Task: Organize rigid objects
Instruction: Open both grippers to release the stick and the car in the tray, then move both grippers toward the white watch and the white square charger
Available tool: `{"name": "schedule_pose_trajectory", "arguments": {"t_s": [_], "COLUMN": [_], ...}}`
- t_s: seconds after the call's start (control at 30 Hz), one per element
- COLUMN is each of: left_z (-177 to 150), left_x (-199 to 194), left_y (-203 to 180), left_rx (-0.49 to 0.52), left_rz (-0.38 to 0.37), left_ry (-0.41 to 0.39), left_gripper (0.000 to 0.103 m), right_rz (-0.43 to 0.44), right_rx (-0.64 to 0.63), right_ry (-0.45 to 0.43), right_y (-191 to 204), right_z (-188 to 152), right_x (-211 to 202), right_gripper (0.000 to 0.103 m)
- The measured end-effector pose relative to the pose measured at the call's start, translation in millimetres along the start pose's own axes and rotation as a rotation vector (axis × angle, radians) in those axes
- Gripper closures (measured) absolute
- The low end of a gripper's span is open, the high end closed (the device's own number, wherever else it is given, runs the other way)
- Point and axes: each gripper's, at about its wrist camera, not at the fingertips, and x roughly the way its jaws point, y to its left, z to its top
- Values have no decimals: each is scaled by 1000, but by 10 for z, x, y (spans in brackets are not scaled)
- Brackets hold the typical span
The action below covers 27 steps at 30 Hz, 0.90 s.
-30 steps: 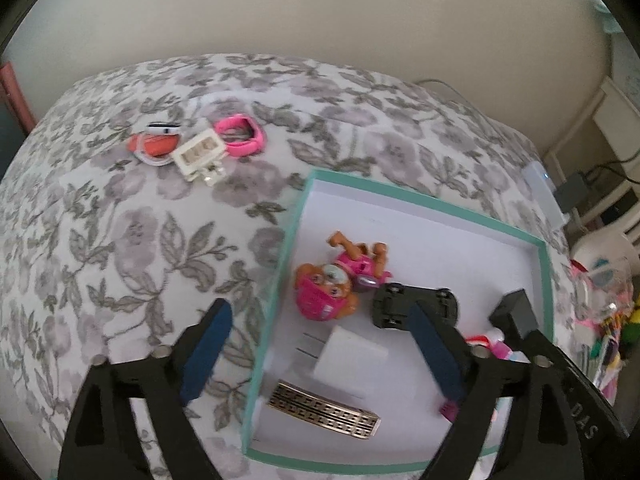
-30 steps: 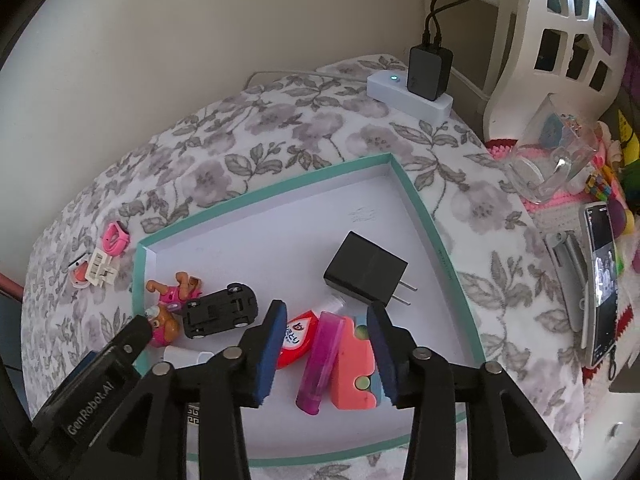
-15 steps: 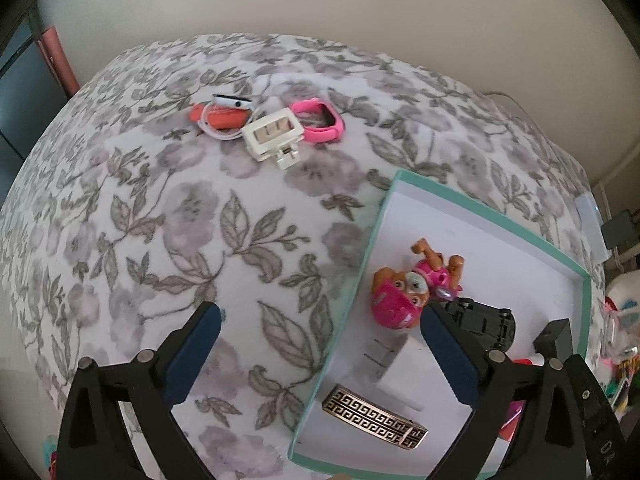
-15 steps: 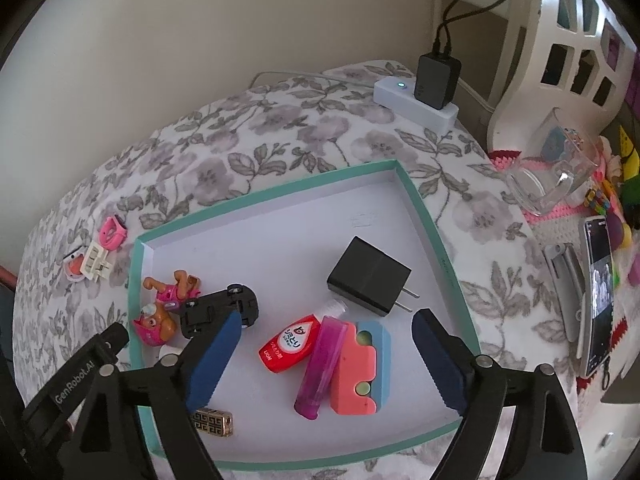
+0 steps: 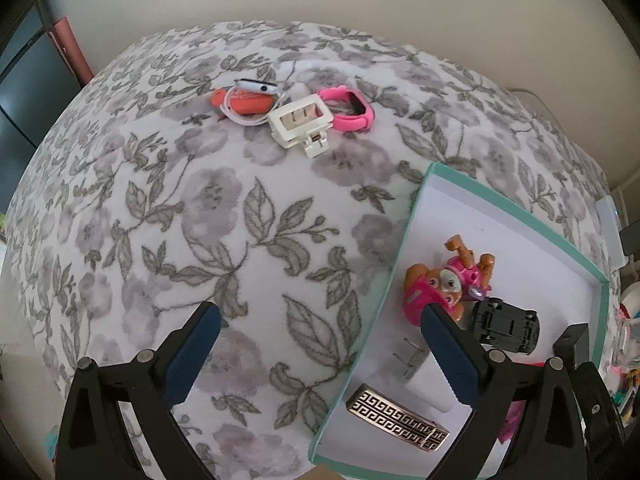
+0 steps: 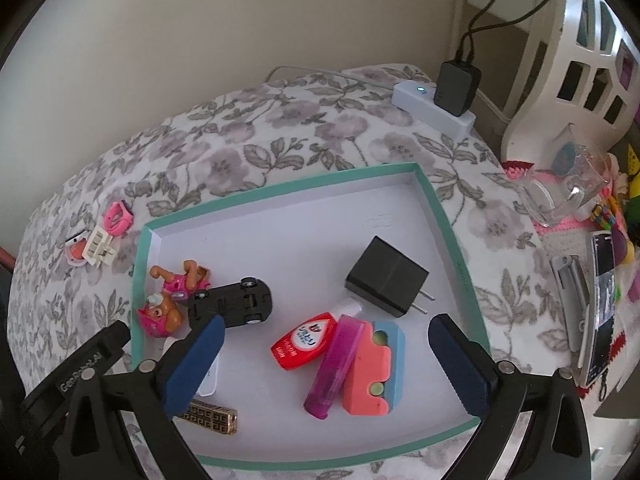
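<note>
A teal-rimmed white box (image 6: pixel 444 216) (image 5: pixel 416 208) sits on a floral cloth. It holds a pink toy dog (image 6: pixel 168 300) (image 5: pixel 440 288), a black toy car (image 6: pixel 236 300) (image 5: pixel 504 326), a black charger (image 6: pixel 384 276), a red bottle (image 6: pixel 308 340), a purple tube (image 6: pixel 336 368), a coral and blue block (image 6: pixel 372 372), a gold clip (image 6: pixel 212 420) (image 5: pixel 396 420) and a white charger (image 5: pixel 432 384). On the cloth beyond lie a white clip (image 5: pixel 300 122) (image 6: pixel 98 246), a pink band (image 5: pixel 350 110) (image 6: pixel 116 218) and a red and white watch (image 5: pixel 248 100) (image 6: pixel 74 250). My left gripper (image 5: pixel 320 356) is open over the box's left edge. My right gripper (image 6: pixel 324 364) is open above the tube and block.
A white power strip (image 6: pixel 432 108) with a black plug stands at the cloth's far right corner. To the right lie a glass jug (image 6: pixel 560 196), a phone (image 6: pixel 602 304) and small toys. A wall runs behind the table.
My right gripper has opened wide and pulled back from the tube and block. My left gripper has swung left, from over the box towards the cloth and the items on it.
</note>
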Motion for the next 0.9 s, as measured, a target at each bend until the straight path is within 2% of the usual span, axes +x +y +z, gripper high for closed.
{"name": "schedule_pose_trajectory", "arguments": {"t_s": [0.33, 0.5, 0.77, 0.9], "left_z": [42, 106, 234, 365], "left_x": [28, 34, 109, 107], "left_y": [256, 469, 816, 977], "left_rx": [-71, -120, -212, -226], "left_rz": [9, 42, 16, 29], "left_ry": [25, 23, 53, 7], "left_gripper": [3, 3, 3, 3], "right_rz": [52, 73, 99, 132], "right_rx": [-51, -102, -159, -178], "right_ry": [0, -6, -18, -56], "right_y": [298, 519, 734, 865], "right_z": [-59, -98, -115, -42], "right_x": [26, 30, 23, -32], "right_gripper": [0, 0, 0, 0]}}
